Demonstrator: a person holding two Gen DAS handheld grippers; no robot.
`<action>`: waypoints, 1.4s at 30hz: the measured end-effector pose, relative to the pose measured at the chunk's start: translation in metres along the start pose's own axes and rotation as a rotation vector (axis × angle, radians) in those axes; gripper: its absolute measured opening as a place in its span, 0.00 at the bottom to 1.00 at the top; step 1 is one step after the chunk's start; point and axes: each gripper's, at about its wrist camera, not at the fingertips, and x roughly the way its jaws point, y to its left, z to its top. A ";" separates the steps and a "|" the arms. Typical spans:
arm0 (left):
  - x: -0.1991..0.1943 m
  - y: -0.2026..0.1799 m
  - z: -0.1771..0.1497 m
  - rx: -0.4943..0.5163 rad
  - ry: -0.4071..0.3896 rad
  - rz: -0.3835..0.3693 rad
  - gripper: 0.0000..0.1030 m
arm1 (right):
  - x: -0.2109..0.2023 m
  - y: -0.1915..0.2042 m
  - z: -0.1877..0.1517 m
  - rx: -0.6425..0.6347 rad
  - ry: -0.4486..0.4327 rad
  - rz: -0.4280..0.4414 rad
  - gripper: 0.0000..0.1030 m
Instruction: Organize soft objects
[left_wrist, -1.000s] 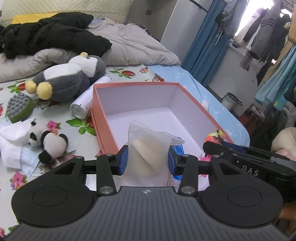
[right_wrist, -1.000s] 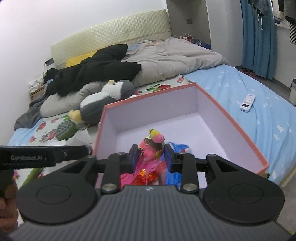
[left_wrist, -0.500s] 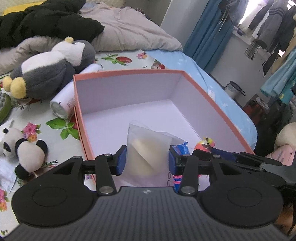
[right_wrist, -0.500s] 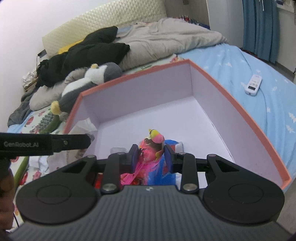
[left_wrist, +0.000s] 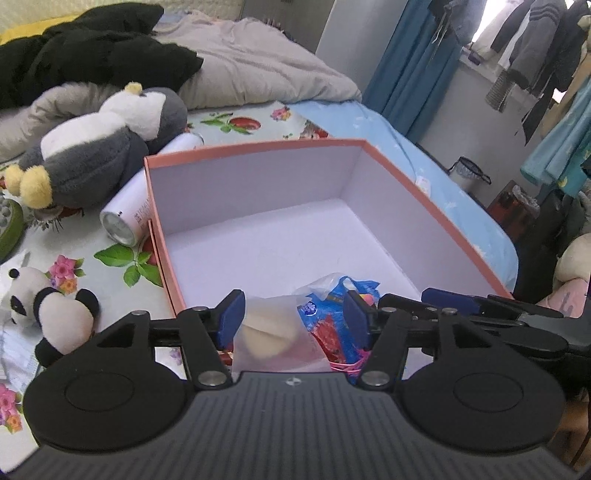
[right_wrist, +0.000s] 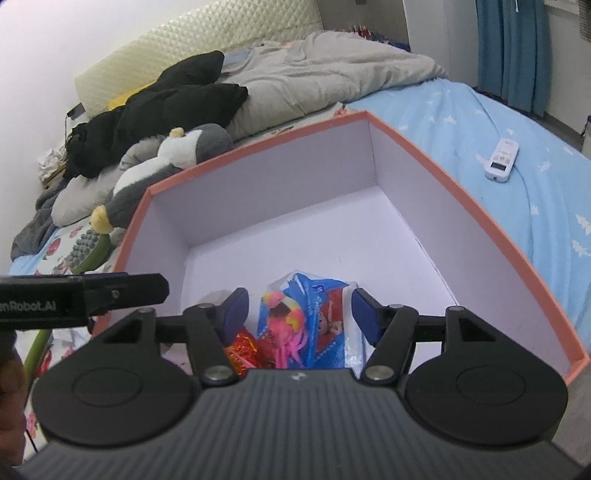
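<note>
Between the spread fingers of the left gripper (left_wrist: 293, 319) lies the translucent pouch (left_wrist: 271, 334), released in the box's near corner; the right gripper (right_wrist: 299, 314), jaws likewise wide and holding nothing, hangs over the pink toy (right_wrist: 282, 325) beside it; farther, left of the orange box (left_wrist: 255, 149), the panda plush (left_wrist: 51, 314) lies nearest the left tool, so that arm likely fetches next.

Clear pouch (left_wrist: 275, 341) lower part hidden behind gripper body; green brush (left_wrist: 9, 225) cut by left edge.
</note>
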 end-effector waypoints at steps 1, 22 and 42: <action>-0.006 -0.001 0.000 0.002 -0.009 0.000 0.63 | -0.003 0.002 0.001 -0.003 -0.005 0.002 0.62; -0.142 -0.003 -0.052 0.054 -0.142 0.003 0.63 | -0.106 0.072 -0.024 -0.055 -0.123 0.069 0.62; -0.238 0.002 -0.113 0.005 -0.217 0.089 0.63 | -0.161 0.113 -0.056 -0.132 -0.130 0.115 0.62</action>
